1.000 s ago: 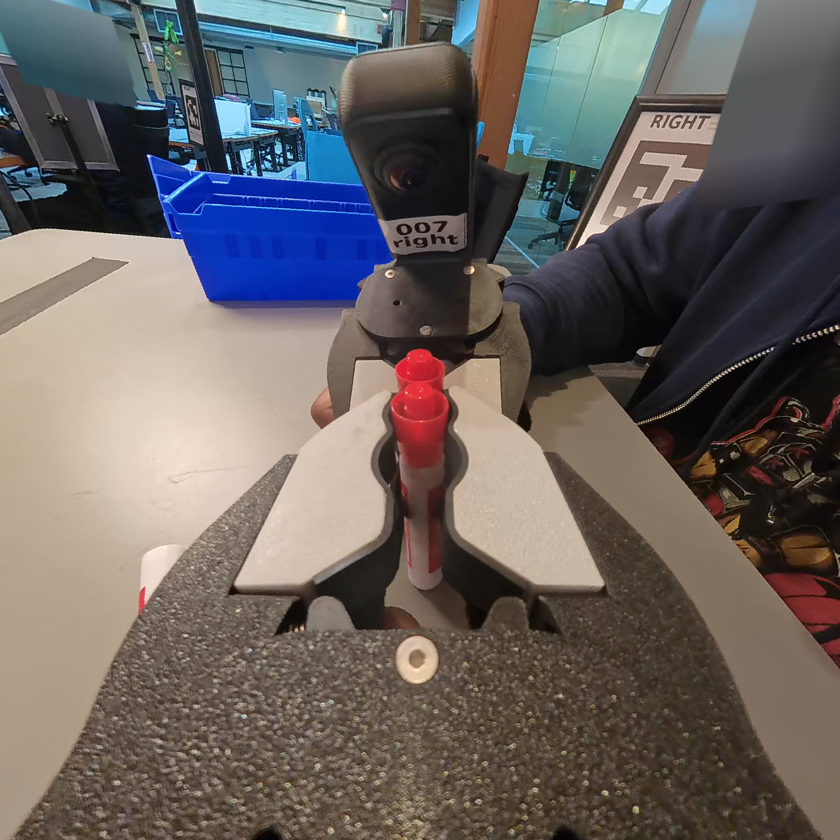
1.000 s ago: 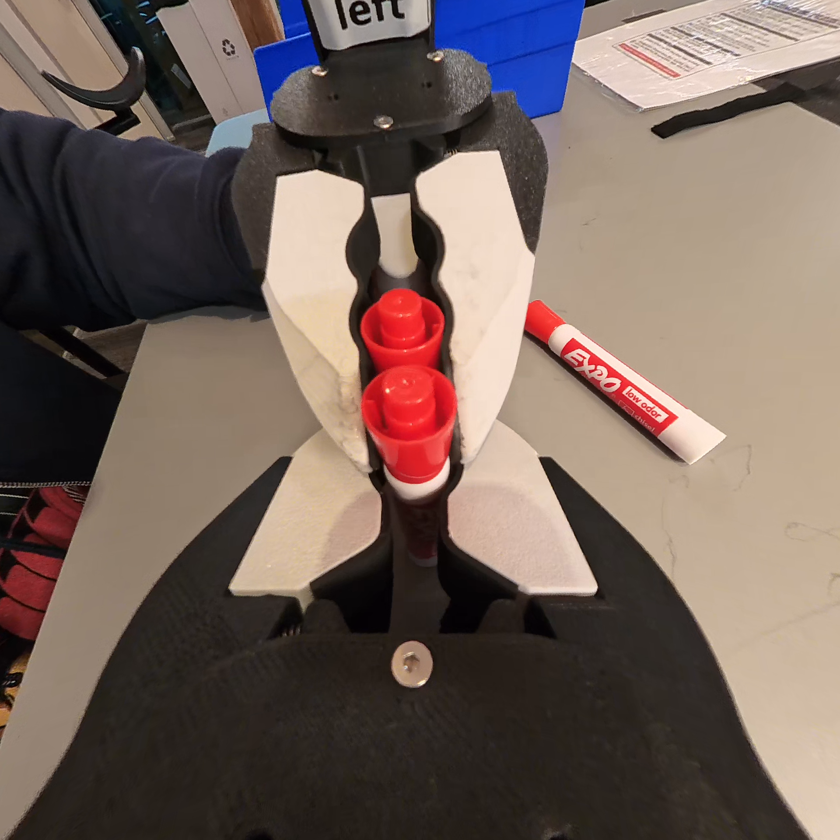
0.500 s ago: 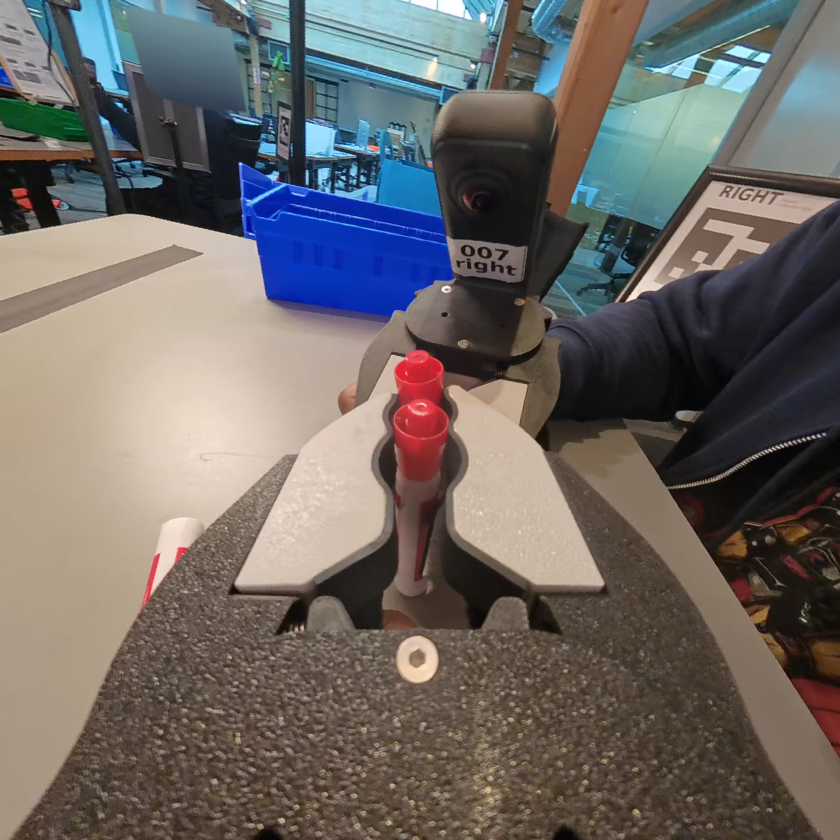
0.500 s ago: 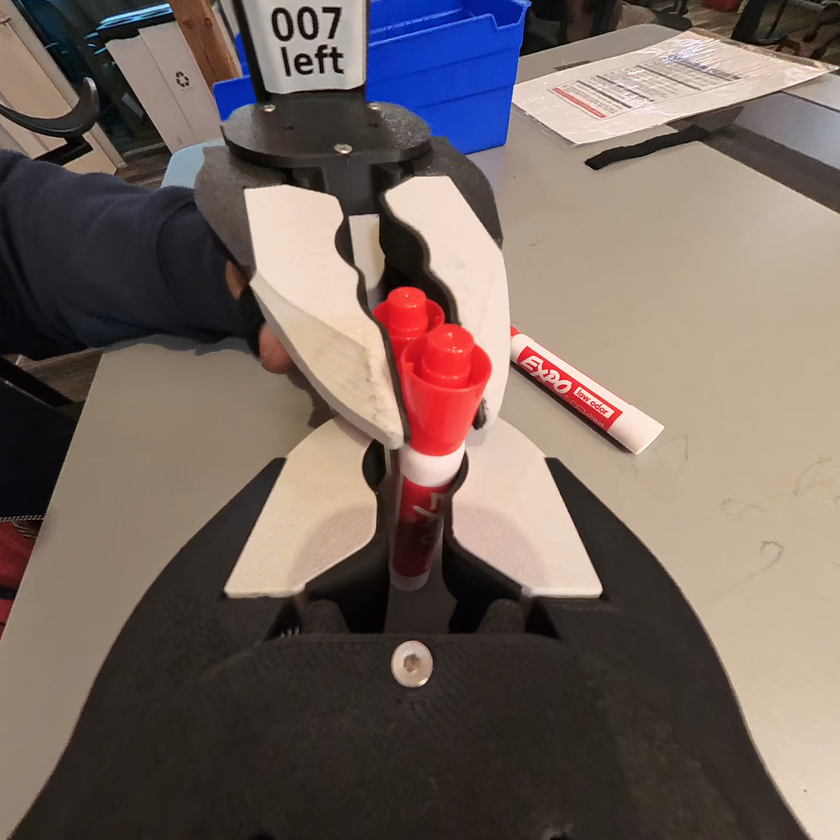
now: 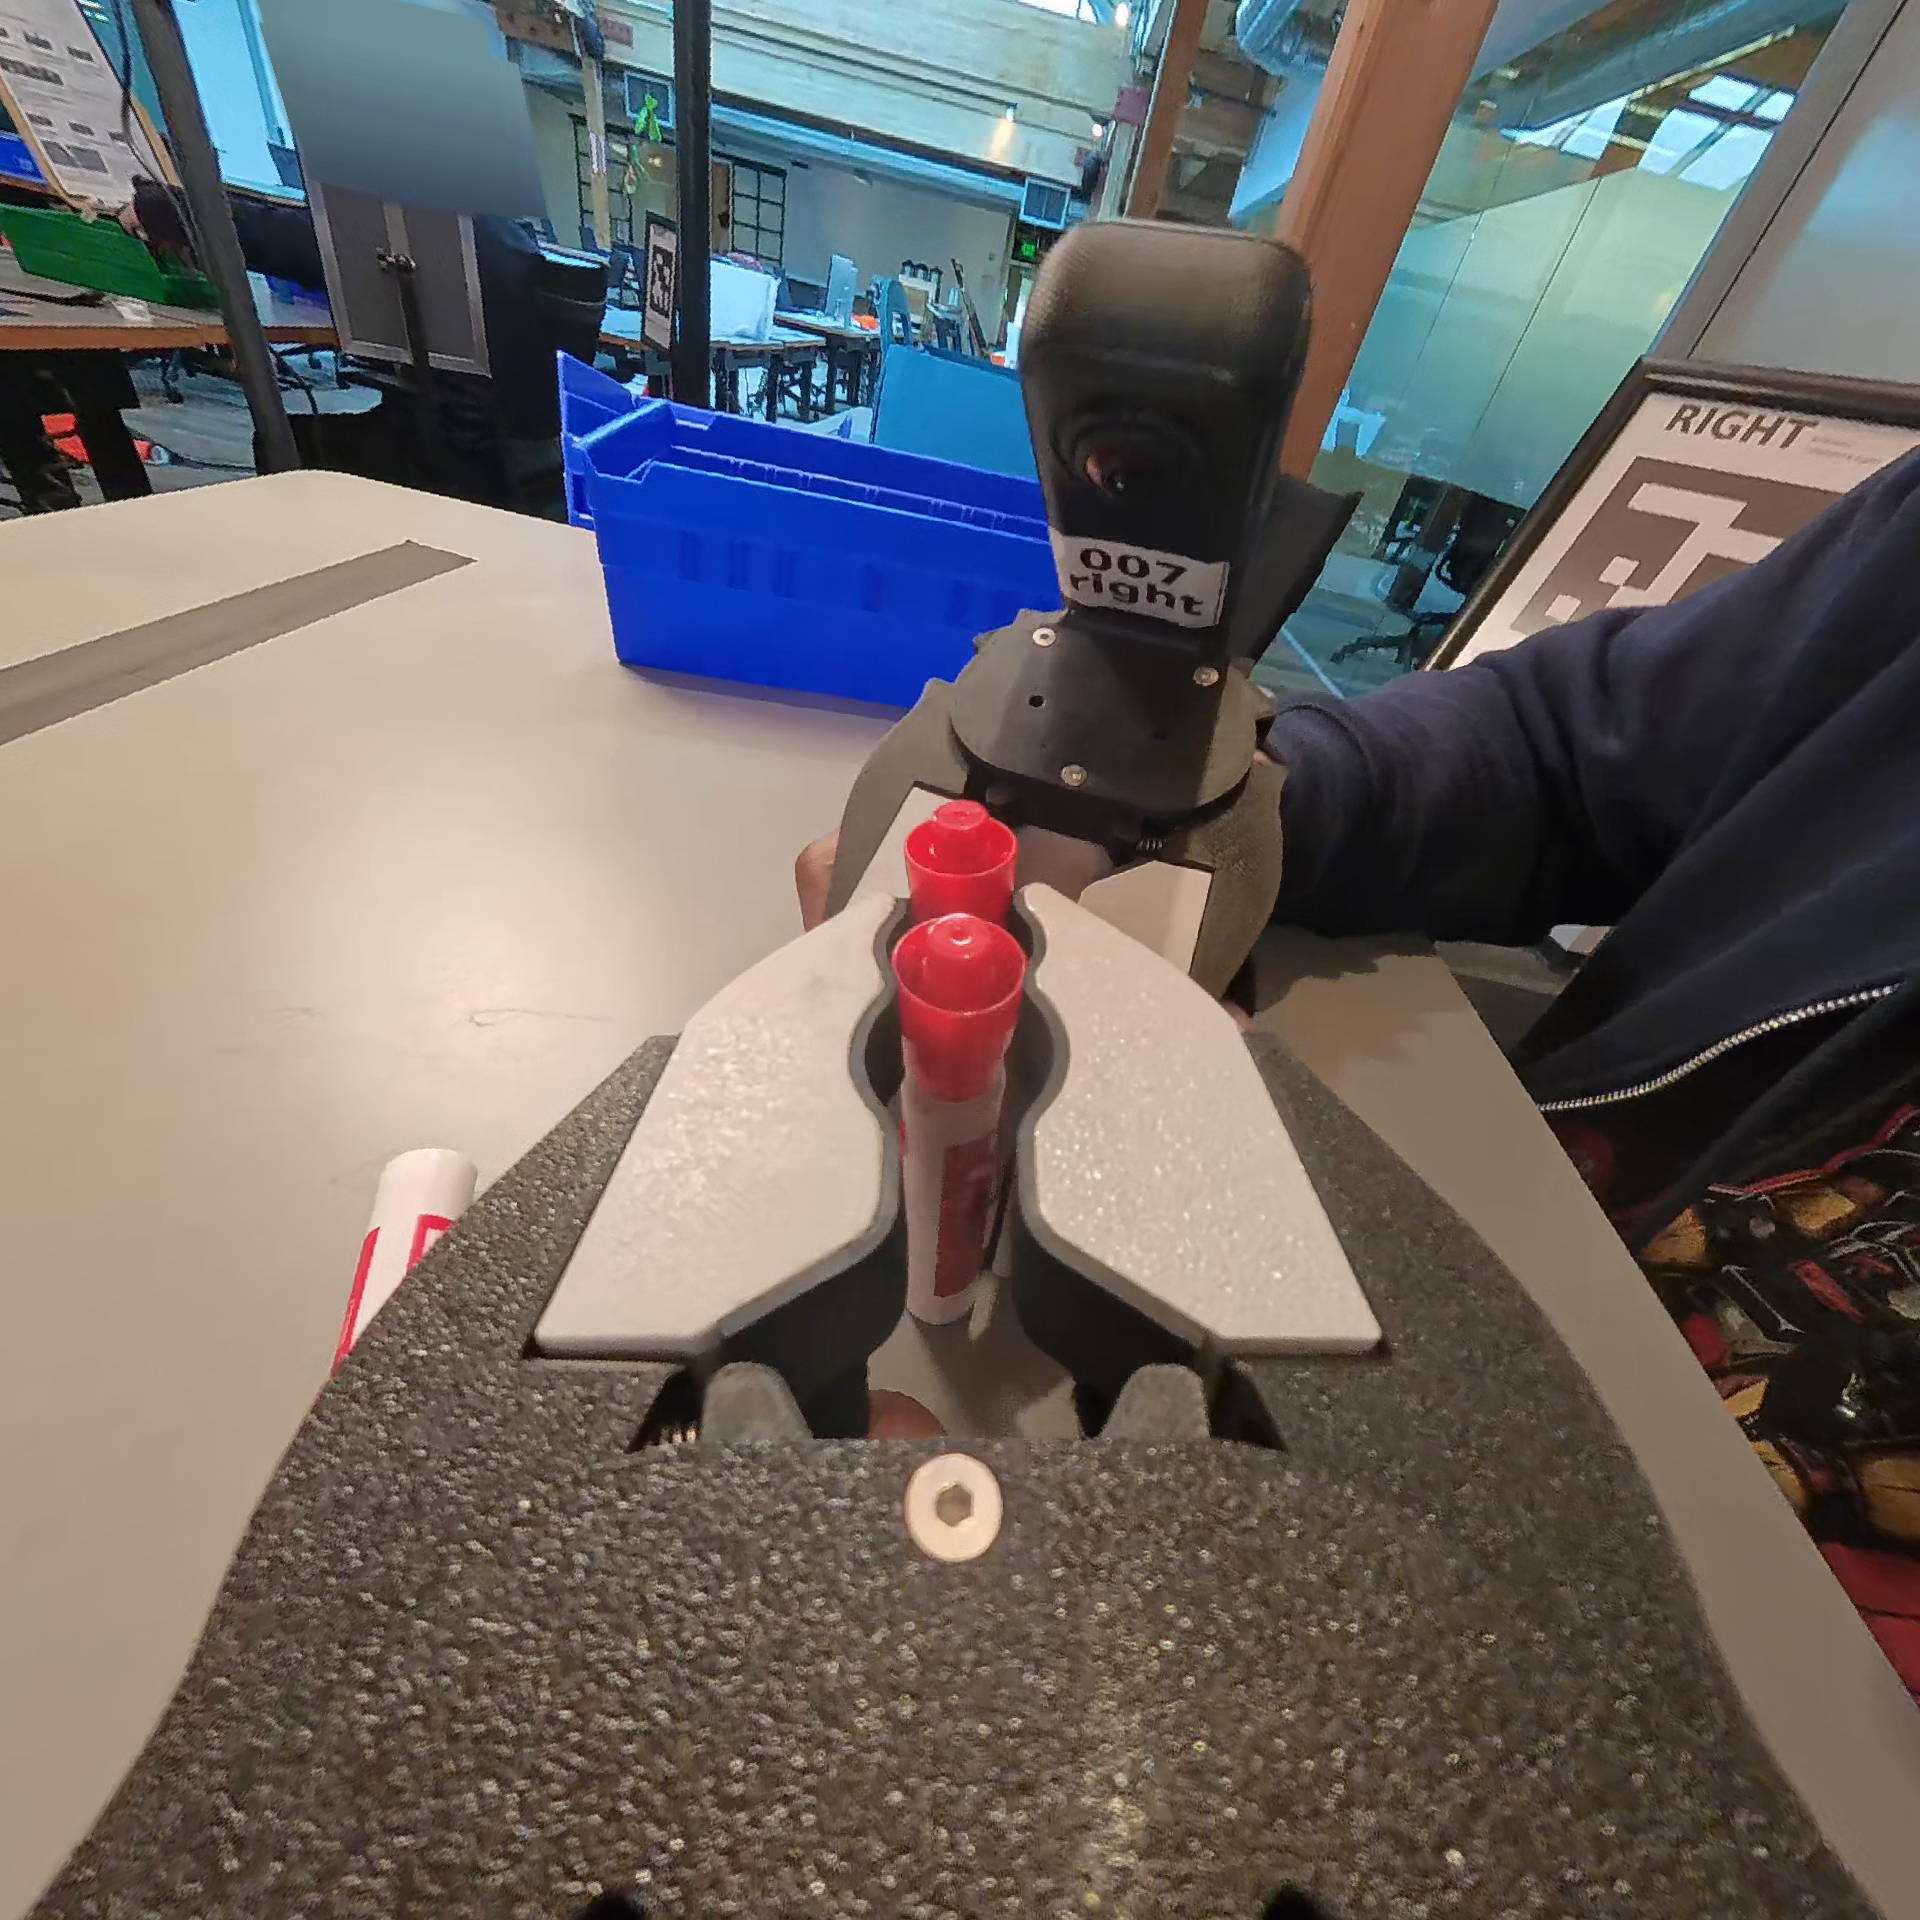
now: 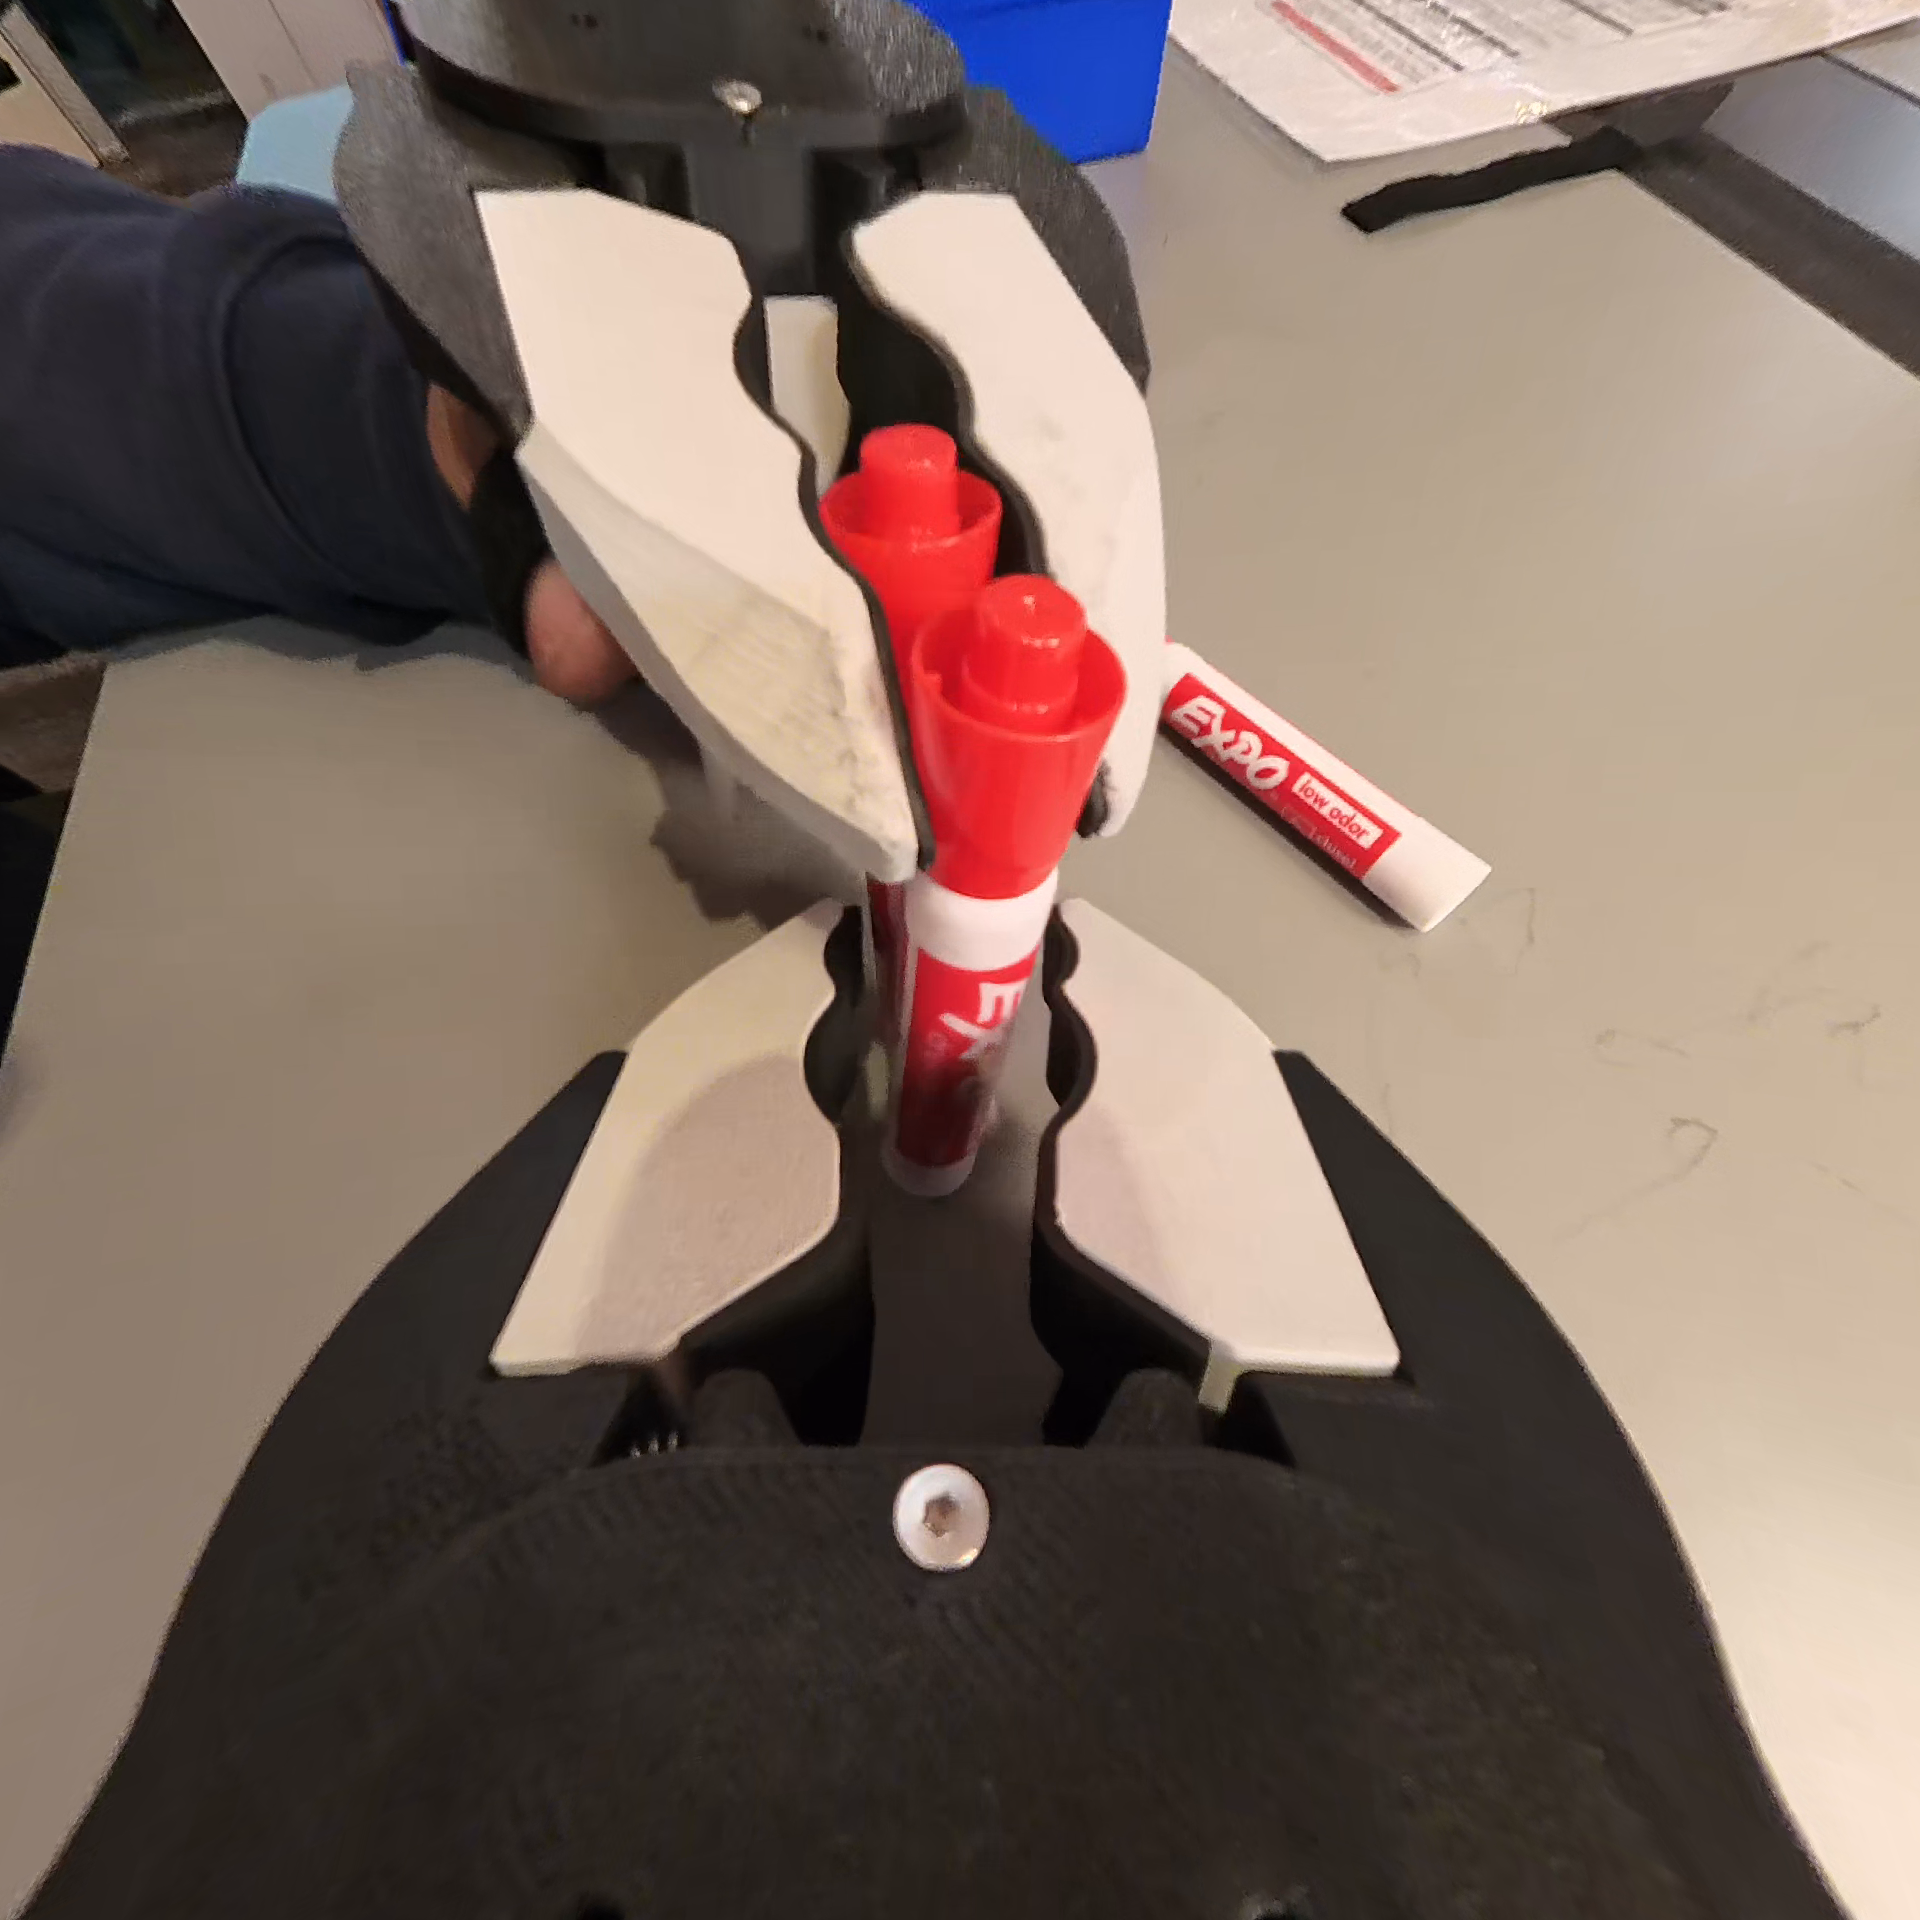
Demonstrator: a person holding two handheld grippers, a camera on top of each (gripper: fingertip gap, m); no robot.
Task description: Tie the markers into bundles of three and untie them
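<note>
The left gripper [image 5: 961,925] is clamped on two red-capped markers [image 5: 954,1049] that stand upright, one behind the other, caps up; its grey fingers [image 5: 774,1122] press on them from both sides. In the right wrist view the same pair [image 6: 1003,727] stands at the centre, at 12 o'clock from the right gripper [image 6: 951,935]. That gripper's white fingers [image 6: 1164,1132] are spread to either side of the marker barrels, with a visible gap on the right side, so it is open and grips nothing.

A third marker [image 6: 1320,790] lies flat on the grey table [image 6: 1558,520], at about 2 o'clock from the standing pair, near the left gripper's far finger but apart from it. In the left wrist view only its white end [image 5: 410,1216] shows at about 8 o'clock, the rest hidden behind the gripper's black body.

Beyond the right gripper, a blue bin [image 5: 810,561] sits on the table at about 11 o'clock in the left wrist view. A framed black-and-white sign [image 5: 1714,499] leans at about 2 o'clock, partly covered by the person's dark blue sleeve [image 5: 1558,790]. In the right wrist view a plastic-covered printed sheet [image 6: 1507,62] lies at about 1 o'clock, with a black strap [image 6: 1496,192] just below it. The left gripper's body blocks most of the bin there.
</note>
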